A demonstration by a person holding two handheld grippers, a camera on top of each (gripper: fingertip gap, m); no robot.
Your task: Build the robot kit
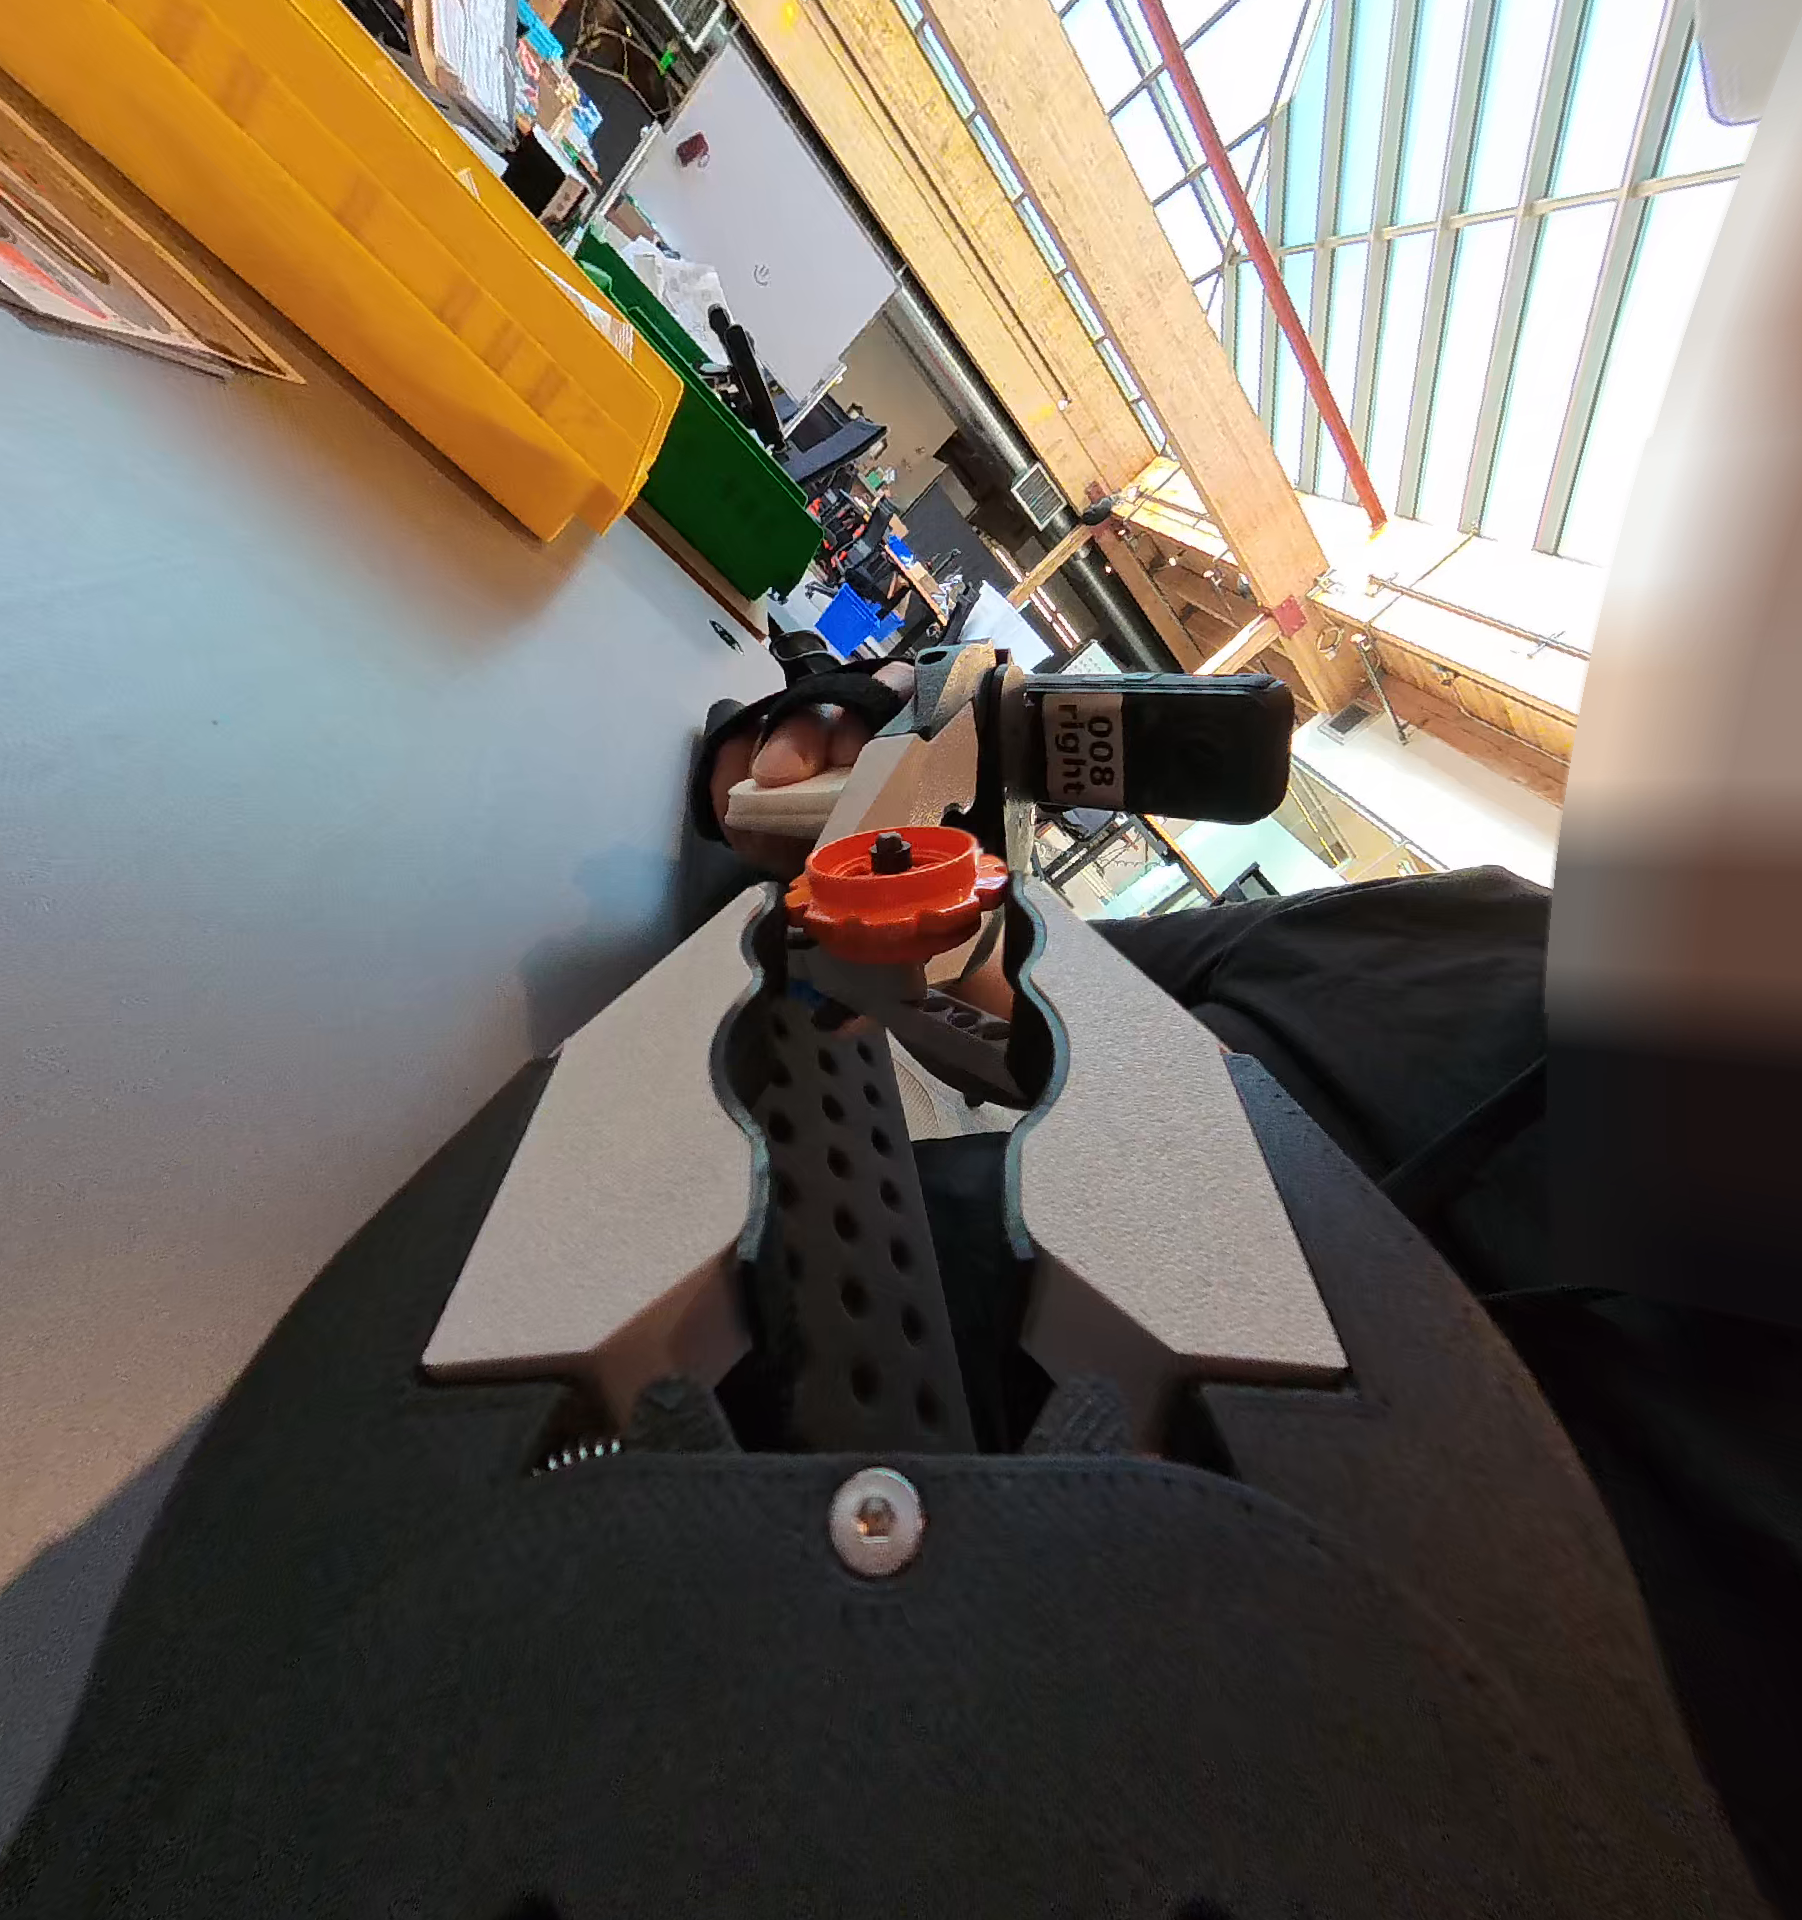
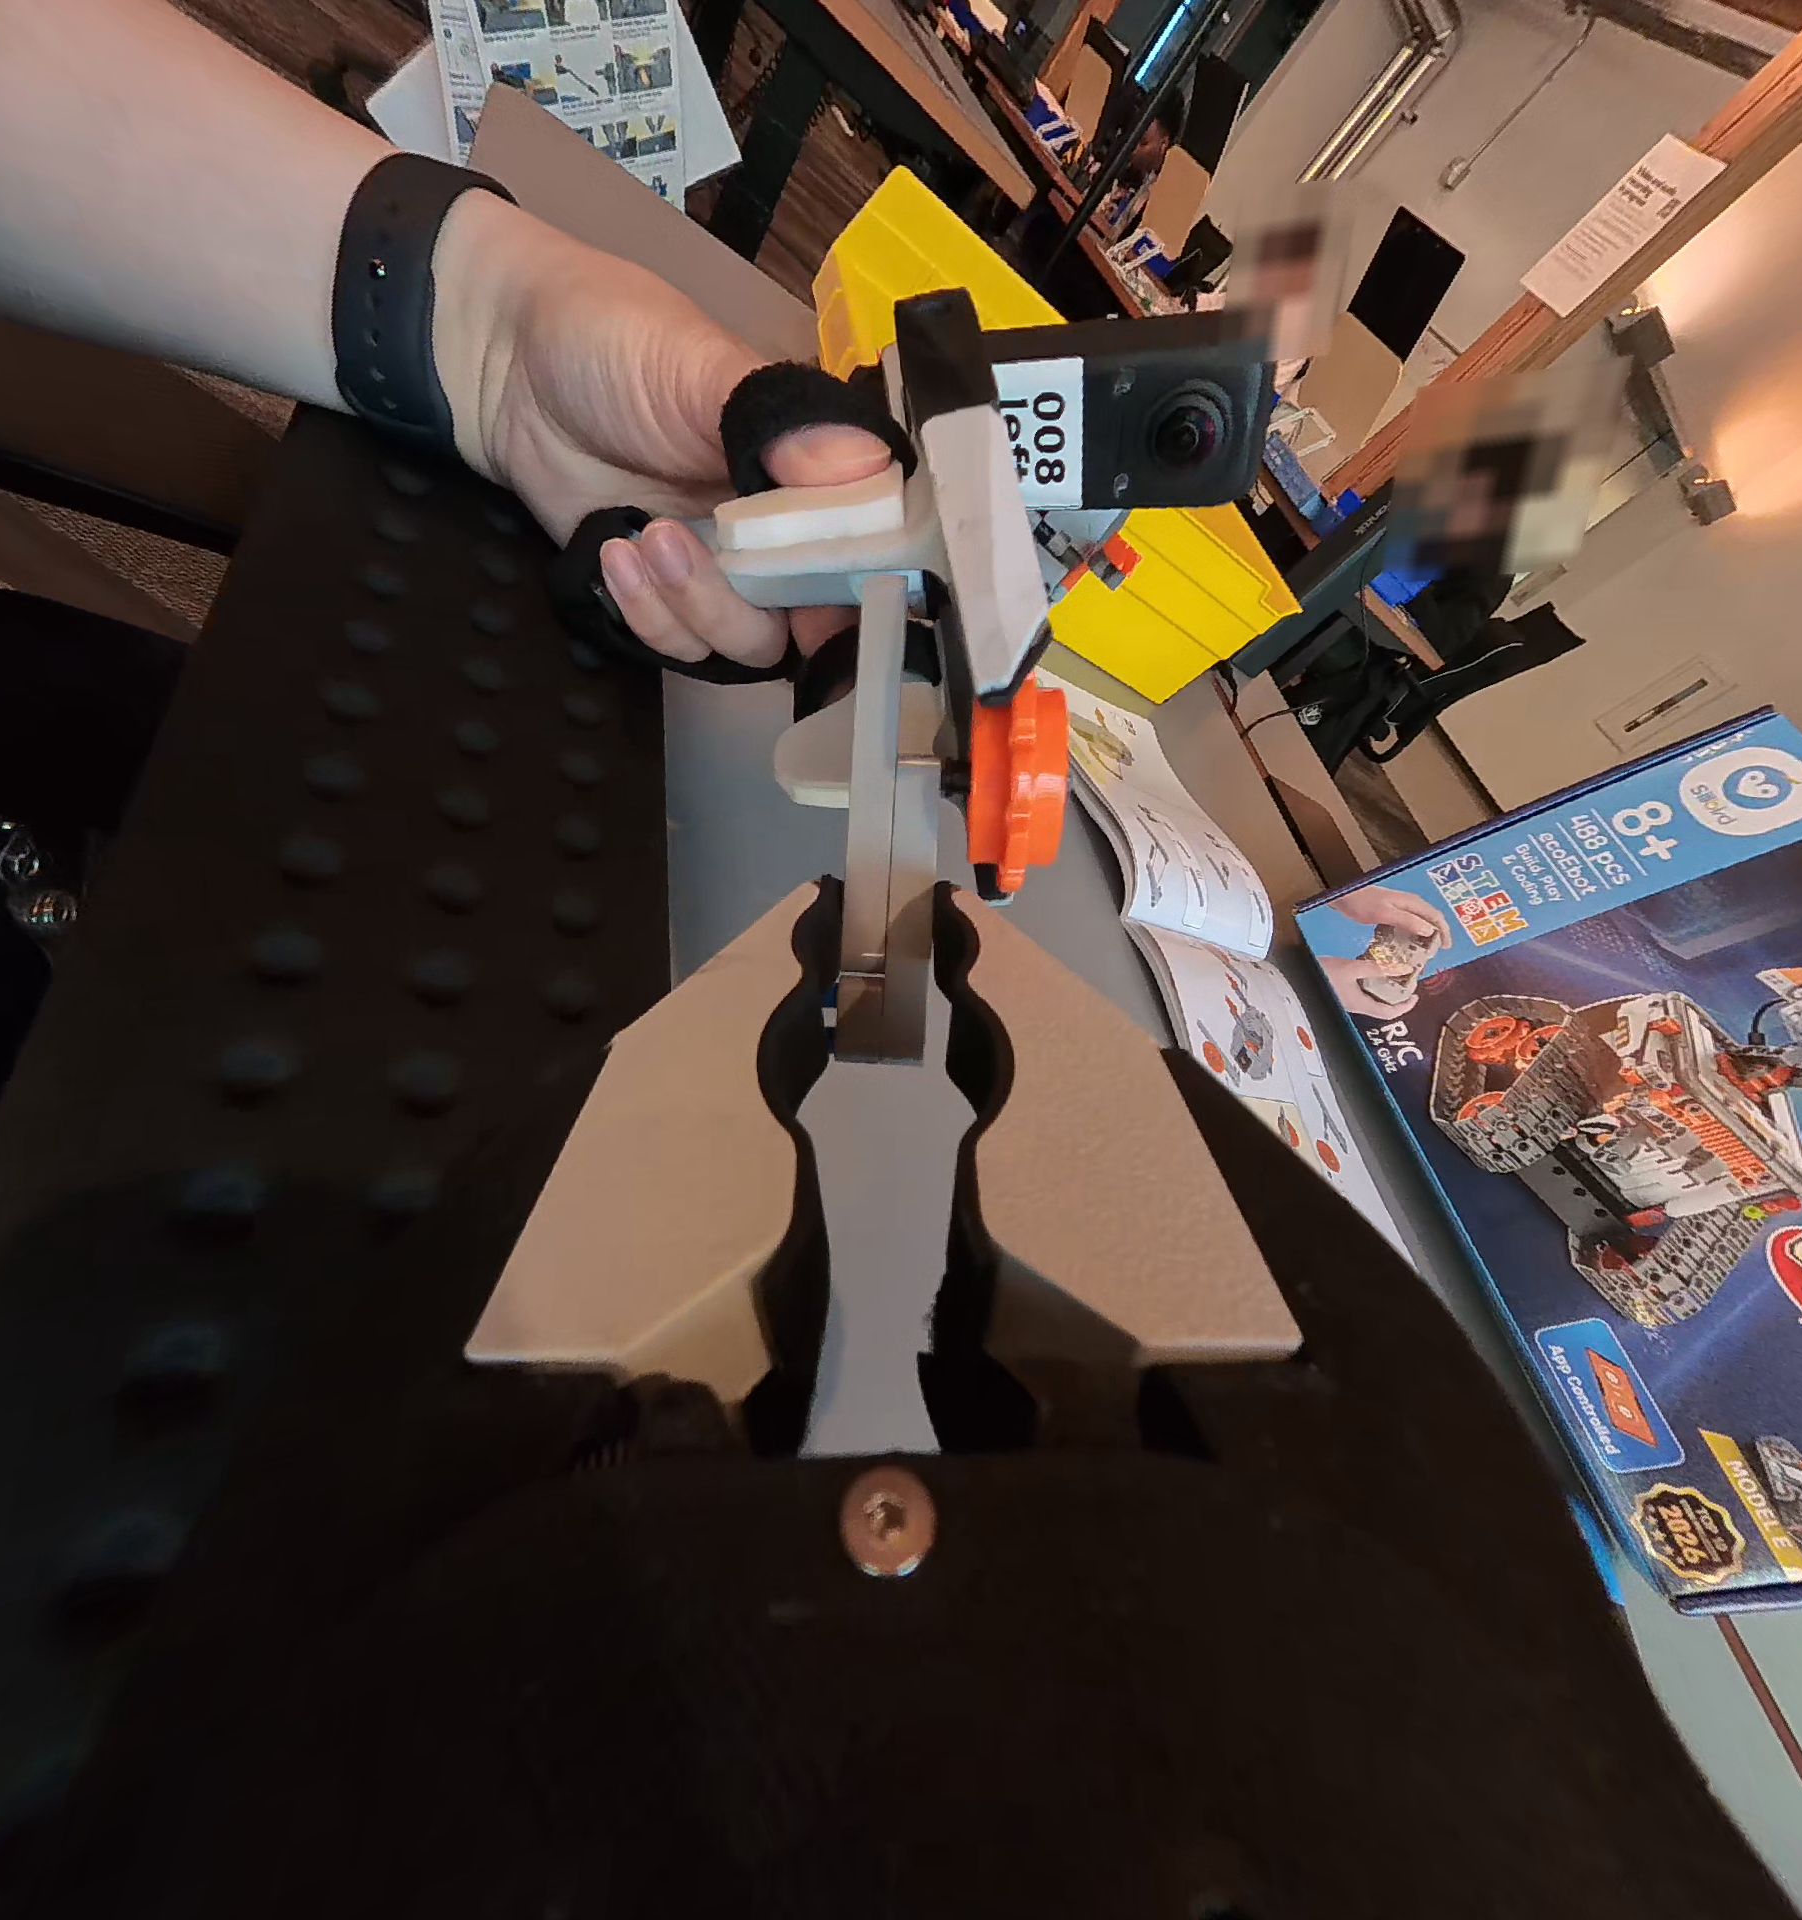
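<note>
Left hand-held gripper [image 1: 895,899]: jaws partly apart; orange toothed wheel [image 1: 892,883] and grey holed beam [image 1: 964,1013] seated at the tips. Firm pinch on the beam not confirmable, so grip state cannot be told.
Black perforated track [image 1: 845,1195]: runs down through the gap between the left fingers towards the camera. In the right wrist view, drapes as a wide studded band past the left of the frame.
Right hand-held gripper [image 2: 884,904]: jaws parted only narrowly; grey flat piece [image 2: 881,831] standing upright between the tips. Whether clamped or merely flanked, cannot tell.
Location of assembly: held in the air above the grey worktop [image 1: 253,831], between the two tools, not resting on anything.
Reason for hold (judgement): tools meeting tip to tip, probably so one steadies the build while the other works beside the wheel.
Left hand [image 2: 585,416]: wrapped round the left tool's handle, fingers through black loops, dark wristband [image 2: 388,301] on the wrist; forearm entering from upper left.
Right hand [image 1: 803,748]: likewise looped on its handle, tool angled down towards the wheel.
Surroundings: yellow bins [image 1: 357,260] and green bin [image 1: 731,478] along the worktop's far edge; blue toy box [image 2: 1603,1143] and open booklet [image 2: 1198,883] lying flat, well apart from the assembly.
</note>
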